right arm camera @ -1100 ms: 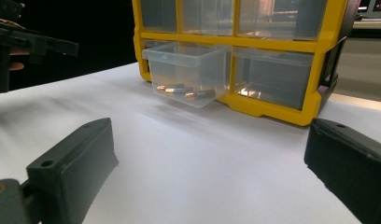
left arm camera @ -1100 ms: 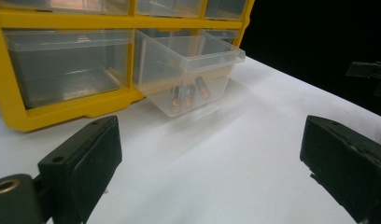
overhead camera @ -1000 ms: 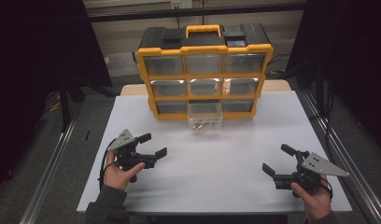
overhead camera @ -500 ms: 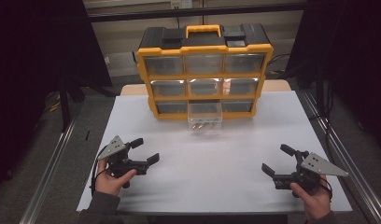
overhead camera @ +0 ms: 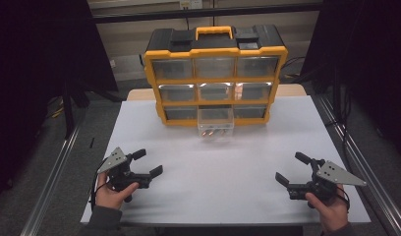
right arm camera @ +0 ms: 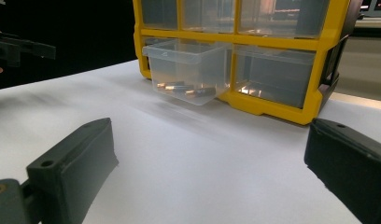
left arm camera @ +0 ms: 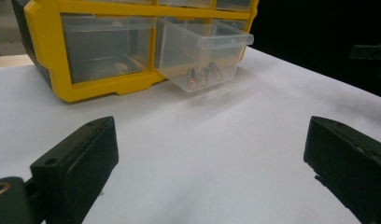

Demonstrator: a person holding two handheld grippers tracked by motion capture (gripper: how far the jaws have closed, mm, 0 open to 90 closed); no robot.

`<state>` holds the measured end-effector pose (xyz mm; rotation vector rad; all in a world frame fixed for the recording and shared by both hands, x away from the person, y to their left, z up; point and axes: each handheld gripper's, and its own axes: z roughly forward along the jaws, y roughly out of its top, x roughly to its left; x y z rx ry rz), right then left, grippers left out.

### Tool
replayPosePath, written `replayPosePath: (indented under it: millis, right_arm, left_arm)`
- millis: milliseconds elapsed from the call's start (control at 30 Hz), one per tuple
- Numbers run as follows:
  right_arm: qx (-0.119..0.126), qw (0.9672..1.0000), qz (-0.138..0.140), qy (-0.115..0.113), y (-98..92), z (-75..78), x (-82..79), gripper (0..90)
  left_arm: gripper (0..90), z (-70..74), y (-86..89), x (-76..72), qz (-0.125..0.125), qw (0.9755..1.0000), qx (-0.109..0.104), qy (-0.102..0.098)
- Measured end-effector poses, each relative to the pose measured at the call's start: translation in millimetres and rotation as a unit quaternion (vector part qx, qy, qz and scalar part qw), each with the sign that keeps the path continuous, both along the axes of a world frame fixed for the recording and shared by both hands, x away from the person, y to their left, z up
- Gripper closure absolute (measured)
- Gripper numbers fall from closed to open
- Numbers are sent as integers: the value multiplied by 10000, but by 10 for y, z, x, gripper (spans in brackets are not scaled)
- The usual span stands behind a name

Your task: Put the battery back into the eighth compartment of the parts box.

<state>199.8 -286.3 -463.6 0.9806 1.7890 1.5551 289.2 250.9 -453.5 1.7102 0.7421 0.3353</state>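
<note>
The left gripper (overhead camera: 148, 163), held in the person's left hand (overhead camera: 112, 189), sits low over the near left part of the white table (overhead camera: 213, 191) with its black jaws spread wide and nothing between them. The right gripper (overhead camera: 293, 168), in the right hand (overhead camera: 329, 206), hangs over the near right part, jaws equally wide and empty.

Ahead of both, between them and well apart from either, a clear plastic drawer (overhead camera: 215, 123) juts out from the bottom middle slot of a yellow and black nine-drawer organiser case (overhead camera: 215, 73) with a yellow handle on top. A few small copper-tipped cylinders (left arm camera: 202, 75) lie side by side on the drawer's floor; the gripper views show them lying lengthwise, while from above they read as orange specks. The left gripper view also shows a small brownish piece (left arm camera: 118, 67) inside the shut drawer beside it. The table between the jaws and the drawer is bare. A metal rail (overhead camera: 48, 196) runs outside the left gripper.
</note>
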Motion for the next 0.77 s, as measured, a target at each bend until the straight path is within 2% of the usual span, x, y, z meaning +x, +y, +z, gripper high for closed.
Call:
replayPosePath:
  millis: [233,333,367,500,533,600,633,700,733,767]
  right_arm:
    - [-30,10000,17,-8,2,-4,6,15]
    - [-38,10000,-1,1,-3,-2,0,15]
    - [-44,10000,-4,3,-5,-2,0,15]
    - [-56,10000,13,-4,-4,-5,6,15]
    - [-63,10000,6,-2,-2,-5,6,15]
    - [-64,10000,0,-6,0,-5,6,15]
    - [-64,10000,-5,0,1,-5,5,15]
    - [-67,10000,2,7,1,-6,7,15]
    - [-83,10000,-8,19,1,-6,7,14]
    - [-97,10000,-3,18,1,-7,11,15]
  left_arm:
    - [32,-20,62,-33,85,10000,6,21]
    - [33,-20,95,-48,84,9999,-68,7]
    - [33,-21,113,-58,132,9999,2,-33]
    - [33,-44,133,-64,126,9999,-75,24]
    - [33,-43,133,-66,178,9998,-1,-6]
    - [32,-37,140,-65,171,9998,-46,-15]
    - [32,-37,127,-68,227,9996,-140,-14]
    - [32,-39,132,-63,191,9998,-93,-21]
    - [31,-33,147,-53,-9,9999,-68,79]
    - [29,-34,146,-48,-30,10000,-43,64]
